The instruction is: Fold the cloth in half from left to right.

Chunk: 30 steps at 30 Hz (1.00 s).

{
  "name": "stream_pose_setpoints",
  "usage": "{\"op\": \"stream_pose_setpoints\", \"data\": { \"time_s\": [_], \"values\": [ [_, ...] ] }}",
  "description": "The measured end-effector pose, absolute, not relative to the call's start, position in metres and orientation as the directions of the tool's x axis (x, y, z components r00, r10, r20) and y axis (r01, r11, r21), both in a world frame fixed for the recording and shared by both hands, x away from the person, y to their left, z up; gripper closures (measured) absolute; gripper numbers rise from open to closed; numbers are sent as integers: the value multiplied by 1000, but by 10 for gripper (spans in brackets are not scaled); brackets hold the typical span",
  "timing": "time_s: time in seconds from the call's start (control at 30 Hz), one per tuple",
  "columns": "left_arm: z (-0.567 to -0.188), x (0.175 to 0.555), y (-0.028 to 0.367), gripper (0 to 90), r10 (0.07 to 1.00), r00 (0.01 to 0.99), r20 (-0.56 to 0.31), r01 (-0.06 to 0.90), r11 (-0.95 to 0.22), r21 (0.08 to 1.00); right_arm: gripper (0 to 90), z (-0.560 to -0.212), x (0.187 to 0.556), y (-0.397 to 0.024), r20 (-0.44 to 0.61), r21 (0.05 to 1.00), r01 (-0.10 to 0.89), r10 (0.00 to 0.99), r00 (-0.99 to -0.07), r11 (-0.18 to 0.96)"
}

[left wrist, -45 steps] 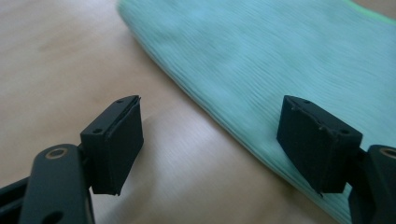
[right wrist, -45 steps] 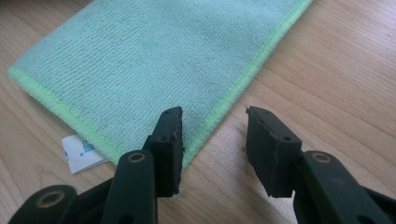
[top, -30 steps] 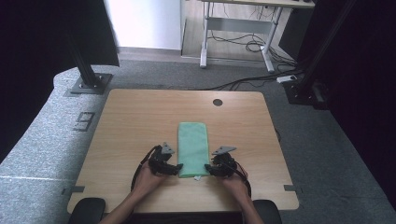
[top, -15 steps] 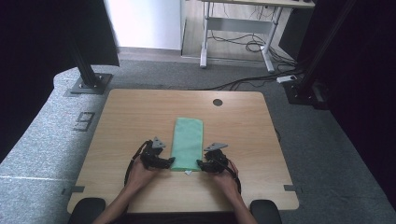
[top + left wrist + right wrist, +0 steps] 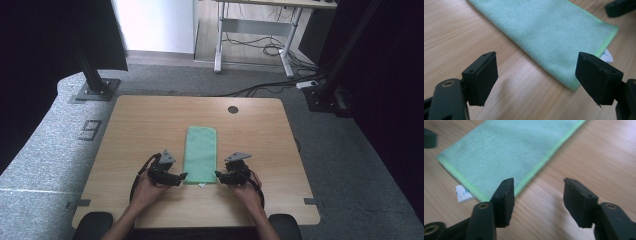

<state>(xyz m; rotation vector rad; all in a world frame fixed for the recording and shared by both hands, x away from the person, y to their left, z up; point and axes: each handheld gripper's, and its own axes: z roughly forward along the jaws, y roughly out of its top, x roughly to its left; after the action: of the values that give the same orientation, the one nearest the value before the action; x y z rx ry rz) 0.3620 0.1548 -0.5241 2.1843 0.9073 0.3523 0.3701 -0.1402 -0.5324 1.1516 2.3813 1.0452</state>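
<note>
On the tabletop (image 5: 150,120), from the high view, a folded green cloth (image 5: 201,152) is seen between the left gripper (image 5: 176,176) and right gripper (image 5: 222,175); from each gripper view, fingers (image 5: 481,77) are held apart beside its near corners; being soft and light, it is best pinched there.

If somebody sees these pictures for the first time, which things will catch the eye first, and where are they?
The green cloth stands out first: folded into a long strip, it lies flat in the middle of the wooden table, with a small white tag peeking out at its near end. Next come the two black grippers, the left gripper and the right gripper, both open, each facing a near corner of the cloth from its own side.
</note>
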Motion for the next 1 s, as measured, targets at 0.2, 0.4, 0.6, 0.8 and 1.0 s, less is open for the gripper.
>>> {"op": "stream_pose_setpoints", "data": {
  "time_s": [0.2, 0.4, 0.6, 0.8, 1.0],
  "values": [
    [-533, 349, 178, 142, 716, 697, -40, 549, -496, 673, 273, -534, 361, -168, 34, 716, 559, 779, -626, 418],
    [-539, 350, 190, 139, 729, 682, -53, 566, -481, 669, 140, -549, 358, -172, 20, 704, 546, 755, -656, 455],
    [-546, 355, 188, 84, 733, 680, -11, 554, -503, 663, 28, -555, 360, -169, 4, 722, 513, 738, -675, 465],
    [-549, 357, 187, 0, 735, 678, -9, 556, -506, 659, 0, -556, 361, -172, 6, 715, 532, 757, -653, 453],
    [-549, 357, 187, 0, 733, 680, -9, 555, -508, 659, 0, -556, 361, -172, 5, 715, 535, 762, -648, 450]
  ]
}}
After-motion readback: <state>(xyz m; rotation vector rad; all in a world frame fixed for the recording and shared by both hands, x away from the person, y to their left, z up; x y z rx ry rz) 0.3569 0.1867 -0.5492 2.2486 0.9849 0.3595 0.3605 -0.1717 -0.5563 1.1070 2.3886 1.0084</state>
